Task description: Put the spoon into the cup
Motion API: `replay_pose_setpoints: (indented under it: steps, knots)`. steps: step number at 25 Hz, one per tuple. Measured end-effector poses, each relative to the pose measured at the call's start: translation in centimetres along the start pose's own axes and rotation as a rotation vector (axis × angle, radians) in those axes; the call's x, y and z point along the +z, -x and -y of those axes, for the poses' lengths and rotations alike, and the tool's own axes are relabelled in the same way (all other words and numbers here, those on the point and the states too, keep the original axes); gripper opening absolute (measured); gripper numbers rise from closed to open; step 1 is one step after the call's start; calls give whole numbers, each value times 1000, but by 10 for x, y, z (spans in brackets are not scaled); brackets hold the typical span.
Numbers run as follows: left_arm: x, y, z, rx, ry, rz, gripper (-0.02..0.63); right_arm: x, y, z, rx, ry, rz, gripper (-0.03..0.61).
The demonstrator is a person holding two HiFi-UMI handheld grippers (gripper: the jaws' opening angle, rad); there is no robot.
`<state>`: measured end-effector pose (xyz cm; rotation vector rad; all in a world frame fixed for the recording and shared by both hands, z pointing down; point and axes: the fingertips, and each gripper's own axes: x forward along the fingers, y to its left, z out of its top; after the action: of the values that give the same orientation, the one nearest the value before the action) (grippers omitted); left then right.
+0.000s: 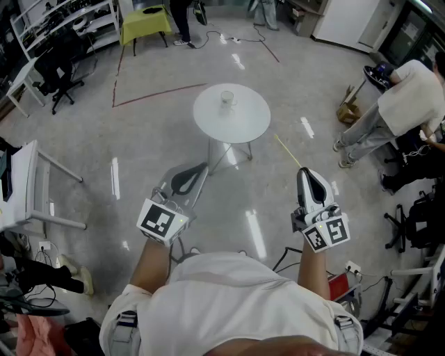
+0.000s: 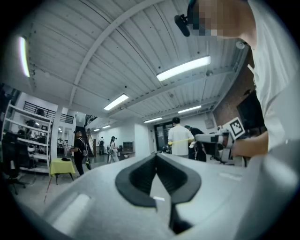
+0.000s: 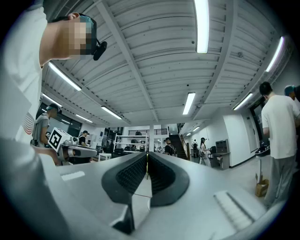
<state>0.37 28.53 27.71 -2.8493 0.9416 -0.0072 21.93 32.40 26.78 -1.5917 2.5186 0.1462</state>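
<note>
A small pale cup (image 1: pixel 227 99) stands near the far side of a round white table (image 1: pixel 250 122), well ahead of both grippers. My right gripper (image 1: pixel 303 171) is shut on a thin yellow spoon (image 1: pixel 287 150). Its handle pokes forward and left from the jaw tips over the floor. In the right gripper view the spoon (image 3: pixel 147 165) shows only as a thin yellow line pinched between the pads. My left gripper (image 1: pixel 203 168) is shut with nothing in it and points toward the table's foot. From the left gripper view the spoon (image 2: pixel 180 140) sticks out of the right gripper.
A person in a white shirt (image 1: pixel 410 101) stands at the right near a brown paper bag (image 1: pixel 345 108). A yellow table (image 1: pixel 144 21) and an office chair (image 1: pixel 59 69) are at the back left. A white desk (image 1: pixel 28 181) is at the left. Cables lie on the floor.
</note>
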Motion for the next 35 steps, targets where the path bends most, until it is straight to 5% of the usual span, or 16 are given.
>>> replay_pose_setpoints:
  steps: [14, 35]
  knots:
    - [-2, 6, 9, -6, 14, -1, 3, -2, 3, 1, -1, -6, -13, 12]
    - [-42, 81, -108, -42, 59, 18, 3, -31, -88, -89, -64, 15, -26, 11]
